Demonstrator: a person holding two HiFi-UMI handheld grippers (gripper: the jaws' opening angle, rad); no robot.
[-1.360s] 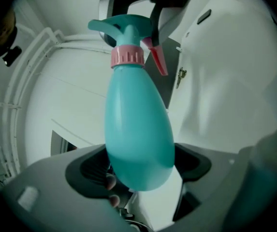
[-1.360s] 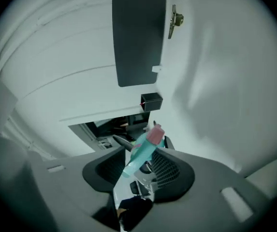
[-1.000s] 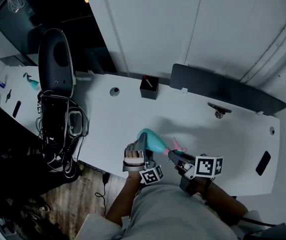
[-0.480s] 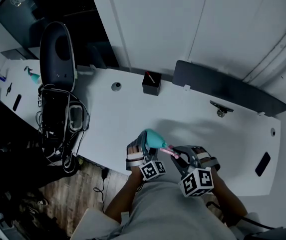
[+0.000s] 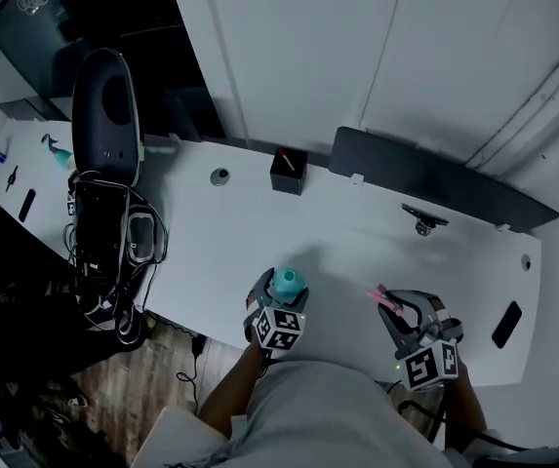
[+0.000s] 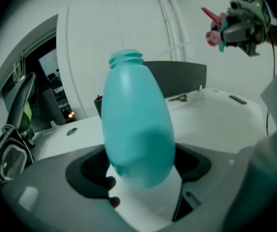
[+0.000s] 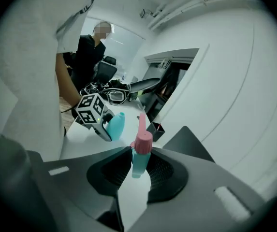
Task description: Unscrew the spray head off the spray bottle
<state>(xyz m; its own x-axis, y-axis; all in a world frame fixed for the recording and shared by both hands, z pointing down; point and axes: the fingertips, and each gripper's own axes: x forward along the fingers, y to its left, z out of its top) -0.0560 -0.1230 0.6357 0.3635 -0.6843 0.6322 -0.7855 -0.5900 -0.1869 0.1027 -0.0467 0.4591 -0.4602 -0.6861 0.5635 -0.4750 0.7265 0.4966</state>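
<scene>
The teal spray bottle point(image 5: 288, 281) point(image 6: 136, 124) stands upright near the white table's point(image 5: 357, 247) front edge, its bare threaded neck open at the top. My left gripper point(image 5: 281, 294) point(image 6: 138, 175) is shut on its lower body. The pink spray head point(image 5: 381, 295) point(image 7: 141, 144) with its teal collar is off the bottle and gripped between the jaws of my right gripper point(image 5: 398, 308) point(image 7: 138, 170), well to the bottle's right. From the left gripper view the spray head point(image 6: 214, 30) hangs at the upper right. In the right gripper view the bottle point(image 7: 115, 124) stands beyond it.
A small black box point(image 5: 288, 170) and a long dark panel point(image 5: 435, 178) stand at the table's far edge, with a metal clip point(image 5: 422, 220) nearby. A black phone point(image 5: 505, 325) lies at the right end. An office chair point(image 5: 108, 115) and tangled cables point(image 5: 113, 252) are at the left.
The right gripper has pulled away to the right with the spray head, which is now off the bottle. The left gripper has rolled and lowered, bringing the bottle from tilted to upright.
</scene>
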